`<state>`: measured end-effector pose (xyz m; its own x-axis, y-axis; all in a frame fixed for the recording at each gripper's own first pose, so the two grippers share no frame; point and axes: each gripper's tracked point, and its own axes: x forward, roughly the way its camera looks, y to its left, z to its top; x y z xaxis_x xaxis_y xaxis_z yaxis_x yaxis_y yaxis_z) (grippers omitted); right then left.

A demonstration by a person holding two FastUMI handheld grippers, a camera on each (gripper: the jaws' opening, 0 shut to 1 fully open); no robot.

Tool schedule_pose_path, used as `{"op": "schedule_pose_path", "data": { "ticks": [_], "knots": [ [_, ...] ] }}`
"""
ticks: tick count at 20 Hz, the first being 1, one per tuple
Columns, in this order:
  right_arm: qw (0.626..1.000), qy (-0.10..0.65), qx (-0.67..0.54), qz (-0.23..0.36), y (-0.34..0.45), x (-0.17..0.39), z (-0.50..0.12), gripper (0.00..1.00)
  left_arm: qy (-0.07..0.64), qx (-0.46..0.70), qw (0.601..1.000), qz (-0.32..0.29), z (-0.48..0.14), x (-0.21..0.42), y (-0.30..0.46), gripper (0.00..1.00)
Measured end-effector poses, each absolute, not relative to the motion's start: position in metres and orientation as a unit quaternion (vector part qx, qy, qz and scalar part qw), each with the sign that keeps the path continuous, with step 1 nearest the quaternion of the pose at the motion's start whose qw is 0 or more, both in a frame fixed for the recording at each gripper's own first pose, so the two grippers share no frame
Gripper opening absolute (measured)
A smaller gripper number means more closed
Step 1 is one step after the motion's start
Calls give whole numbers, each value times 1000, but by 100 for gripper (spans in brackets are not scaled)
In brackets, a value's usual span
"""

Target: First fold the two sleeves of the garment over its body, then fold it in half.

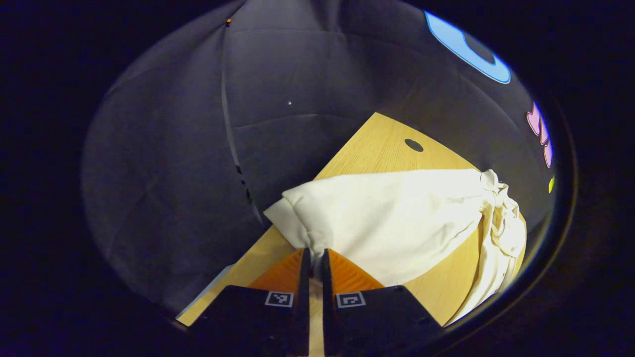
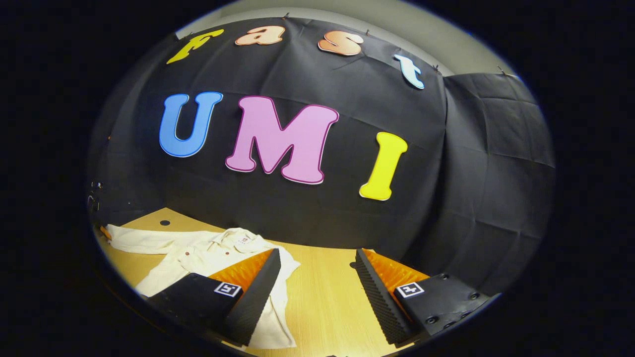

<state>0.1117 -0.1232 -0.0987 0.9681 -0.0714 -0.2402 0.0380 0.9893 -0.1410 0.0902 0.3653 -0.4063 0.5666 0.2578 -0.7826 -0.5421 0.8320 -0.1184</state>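
Nearest the lens, the left tool (image 1: 313, 263) was clamped on a cream sleeve (image 1: 297, 223) of the garment (image 1: 397, 218), lifting it off the wooden bench (image 1: 387, 144). Its body trailed away to the far right. Well apart, the right tool (image 2: 317, 277) gaped wide, holding nothing, the garment lying at its left.

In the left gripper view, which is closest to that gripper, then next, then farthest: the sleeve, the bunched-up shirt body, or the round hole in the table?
1. Sleeve: pinched in the left gripper, right at its tips.
2. Bunched shirt body: off to the right.
3. Round hole: beyond the sleeve, near the table's far edge.
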Motion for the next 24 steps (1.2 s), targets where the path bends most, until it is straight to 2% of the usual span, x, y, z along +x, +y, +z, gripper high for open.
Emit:
{"op": "schedule_pose_path", "data": {
  "ticks": [1,2,5,9,10,11,18,24],
  "knots": [
    [989,125,-67,-31,-128,111,-102,97,402,-174,869,230,-401,94,363,8],
    [989,126,-67,-34,-132,110,-106,97,400,-165,873,225,-396,94,362,6],
    [988,134,-67,-44,-148,109,-116,97,375,-122,897,201,-353,123,343,7],
    [986,149,-50,-64,-175,105,-128,96,320,-111,930,145,-287,191,273,6],
    [985,152,-49,-69,-181,104,-131,97,307,-112,936,128,-273,207,250,10],
    [984,154,-49,-73,-187,104,-134,97,298,-112,941,112,-260,224,228,7],
    [980,178,-49,-78,-216,92,-158,96,254,-124,958,-42,-205,317,15,6],
    [974,211,-45,-62,-217,79,-193,97,264,-145,935,-189,-216,347,-196,6]
  ]
}}
